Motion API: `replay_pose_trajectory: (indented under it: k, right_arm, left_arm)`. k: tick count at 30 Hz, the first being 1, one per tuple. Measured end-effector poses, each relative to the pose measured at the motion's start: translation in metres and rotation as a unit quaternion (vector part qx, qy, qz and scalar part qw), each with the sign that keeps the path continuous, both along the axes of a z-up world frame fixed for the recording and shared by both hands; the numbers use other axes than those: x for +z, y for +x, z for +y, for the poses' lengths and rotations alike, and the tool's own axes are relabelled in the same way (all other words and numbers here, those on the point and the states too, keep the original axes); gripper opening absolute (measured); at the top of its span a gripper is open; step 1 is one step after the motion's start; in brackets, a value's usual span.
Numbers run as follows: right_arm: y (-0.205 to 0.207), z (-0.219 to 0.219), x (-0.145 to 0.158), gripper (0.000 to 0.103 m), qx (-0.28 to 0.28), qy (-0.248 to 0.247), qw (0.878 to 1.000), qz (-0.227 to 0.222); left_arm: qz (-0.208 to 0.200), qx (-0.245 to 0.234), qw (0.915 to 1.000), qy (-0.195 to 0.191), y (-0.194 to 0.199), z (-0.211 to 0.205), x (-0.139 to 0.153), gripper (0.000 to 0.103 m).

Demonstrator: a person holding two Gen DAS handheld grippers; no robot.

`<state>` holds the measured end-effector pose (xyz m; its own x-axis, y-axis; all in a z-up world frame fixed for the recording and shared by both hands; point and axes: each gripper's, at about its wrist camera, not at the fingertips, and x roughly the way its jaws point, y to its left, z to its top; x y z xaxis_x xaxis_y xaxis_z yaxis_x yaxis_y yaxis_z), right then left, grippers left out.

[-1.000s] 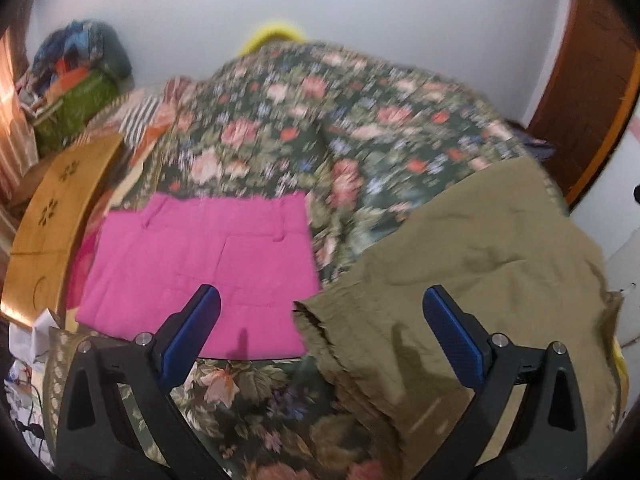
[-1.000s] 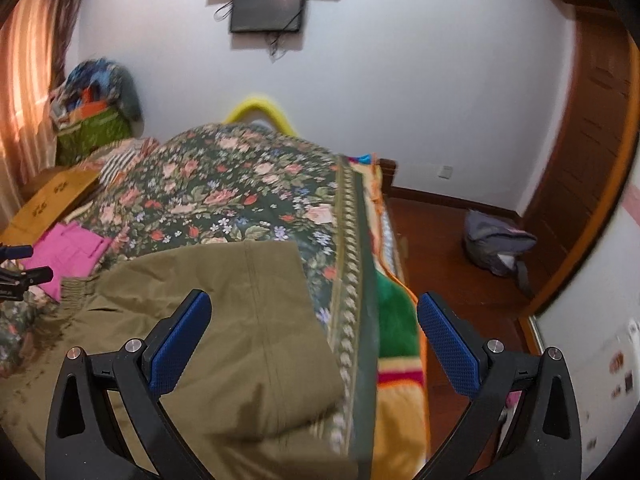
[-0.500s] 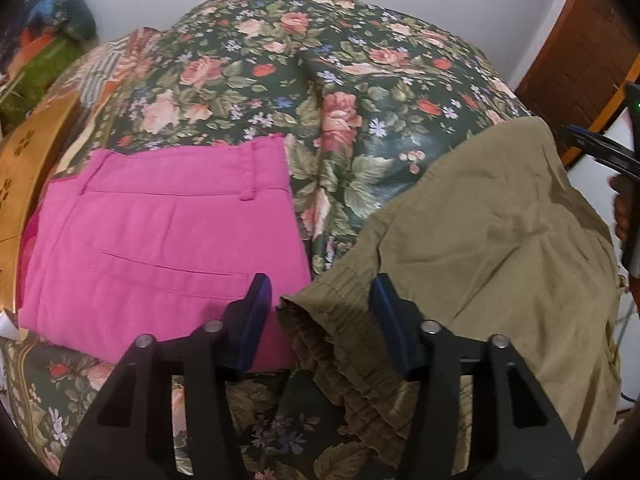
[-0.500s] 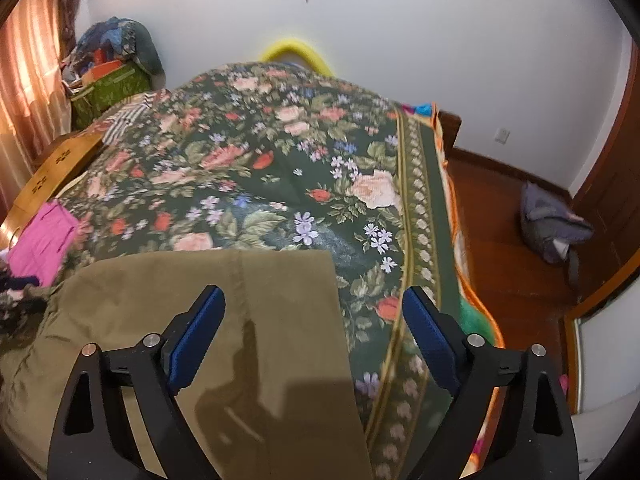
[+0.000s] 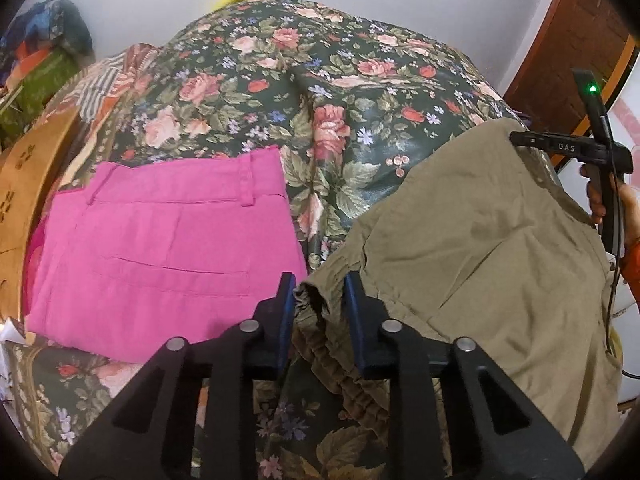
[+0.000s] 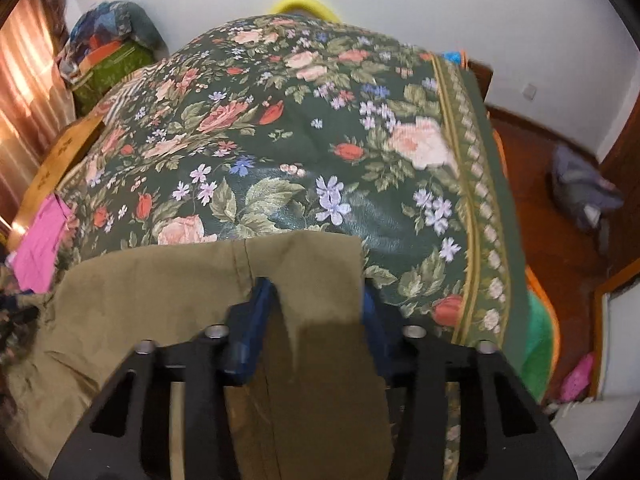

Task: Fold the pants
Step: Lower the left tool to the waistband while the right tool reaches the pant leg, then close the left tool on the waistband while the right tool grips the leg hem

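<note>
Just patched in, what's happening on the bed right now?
A person is working on the olive-green pants spread on the floral bedspread. The left claw has its fingers closed around the gathered waistband corner; the right claw straddles the hem end, the fabric bunched between its fingers. A folded pink pair of pants lies beside them. No fold is made yet.
</note>
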<state>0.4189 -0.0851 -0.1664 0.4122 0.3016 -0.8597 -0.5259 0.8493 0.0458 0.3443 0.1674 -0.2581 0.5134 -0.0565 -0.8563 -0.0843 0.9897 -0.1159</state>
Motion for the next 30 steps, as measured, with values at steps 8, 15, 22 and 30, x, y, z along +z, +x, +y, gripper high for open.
replay_pose_trajectory:
  k: [8,15,22,30]
  right_arm:
    - [-0.019,-0.005,0.035,0.006,0.015,0.064,0.997,-0.028]
    - [-0.031,0.01,0.051,0.006,0.009,0.068,0.996,-0.052]
    - [-0.026,0.018,0.043,0.012,0.004,0.064,0.997,-0.033]
    - [0.005,0.045,0.033,0.041,0.018,0.044,0.998,-0.042]
  left_arm:
    - [-0.029,0.014,0.9993,0.02,-0.009,0.014,0.034,0.013]
    - [-0.025,0.038,0.9968,0.066,0.002,0.04,0.041,0.012]
    - [-0.01,0.045,0.9977,0.049,0.009,0.057,0.02,0.013]
    - [-0.001,0.032,0.998,0.054,0.015,0.058,0.0,0.016]
